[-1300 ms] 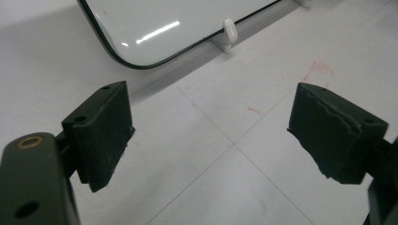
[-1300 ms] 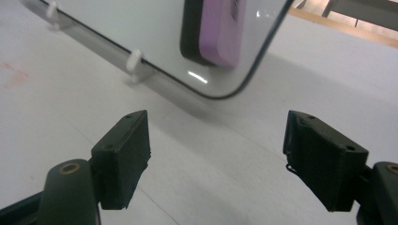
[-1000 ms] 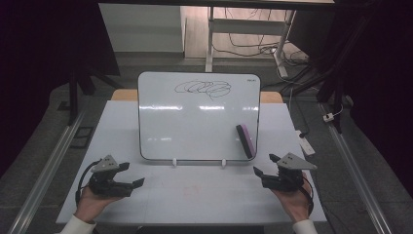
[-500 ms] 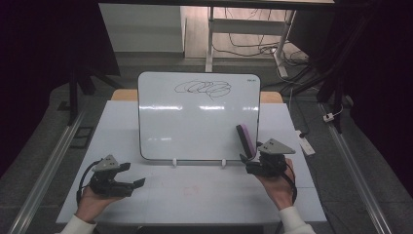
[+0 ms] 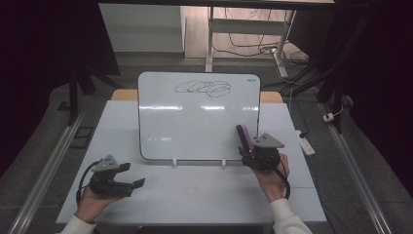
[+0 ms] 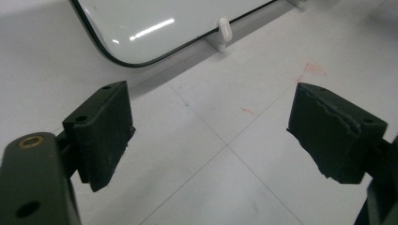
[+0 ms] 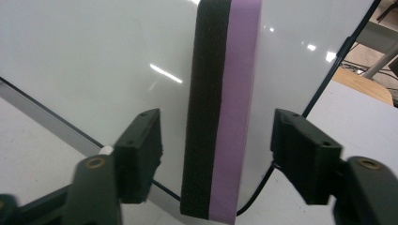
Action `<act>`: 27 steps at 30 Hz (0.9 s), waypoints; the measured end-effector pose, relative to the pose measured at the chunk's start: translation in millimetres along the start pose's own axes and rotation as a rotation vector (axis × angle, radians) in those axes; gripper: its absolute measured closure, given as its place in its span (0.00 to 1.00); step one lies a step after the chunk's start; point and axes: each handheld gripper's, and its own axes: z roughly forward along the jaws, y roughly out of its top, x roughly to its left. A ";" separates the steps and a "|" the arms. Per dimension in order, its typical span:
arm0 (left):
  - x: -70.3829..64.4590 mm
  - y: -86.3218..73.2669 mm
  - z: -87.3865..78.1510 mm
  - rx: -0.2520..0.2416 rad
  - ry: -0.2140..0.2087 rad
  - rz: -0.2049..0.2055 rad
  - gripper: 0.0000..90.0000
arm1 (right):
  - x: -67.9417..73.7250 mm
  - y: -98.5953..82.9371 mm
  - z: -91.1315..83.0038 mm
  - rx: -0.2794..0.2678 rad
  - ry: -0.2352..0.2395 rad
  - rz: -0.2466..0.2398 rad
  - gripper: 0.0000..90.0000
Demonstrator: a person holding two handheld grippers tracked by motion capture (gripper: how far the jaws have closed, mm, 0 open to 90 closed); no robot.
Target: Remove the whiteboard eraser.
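White laminate covers the table (image 5: 160,126), which carries everything in the scene. Standing near its middle, on two small white feet (image 6: 224,32), is a whiteboard (image 5: 195,122), leaning back a little so its face meets the person; a looping black scribble (image 5: 204,89) sits near its top edge, which is presumably what needs wiping off.

Against the board's lower right part rests the eraser (image 7: 220,108), a long block with a black felt layer and a purple foam back. It stands on end, felt side to the left in the right gripper view, perhaps stuck to the board magnetically, though its foot is hidden there.

At the right, the right gripper (image 7: 218,161) is brought up to the eraser with its jaws spread, one on each side of the block and neither touching it. That straddle suits a squeeze across the narrow faces, so the felt could then be pressed flat to the board.

Nearer the person at the left, the left gripper (image 5: 127,179) rests in the hand low over the table, well apart from the board. Its jaws stand wide with nothing between them, as if waiting or ready to steady the board.
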 end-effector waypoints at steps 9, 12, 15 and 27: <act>-1.2 -0.9 -0.8 -0.003 0.002 -0.001 0.17 | 1.1 -3.4 -2.2 0.006 -0.012 0.000 0.66; -0.3 -0.9 -0.5 -0.002 0.006 -0.001 0.17 | 3.0 -3.1 -1.6 0.009 -0.033 -0.011 0.68; -0.4 -0.9 -0.8 -0.003 0.006 -0.001 0.17 | 4.0 -2.9 -2.0 0.011 -0.043 -0.007 0.70; 1.1 -1.2 -3.3 -0.008 0.012 -0.008 0.17 | 9.0 7.3 -24.5 -0.082 -0.051 0.002 0.73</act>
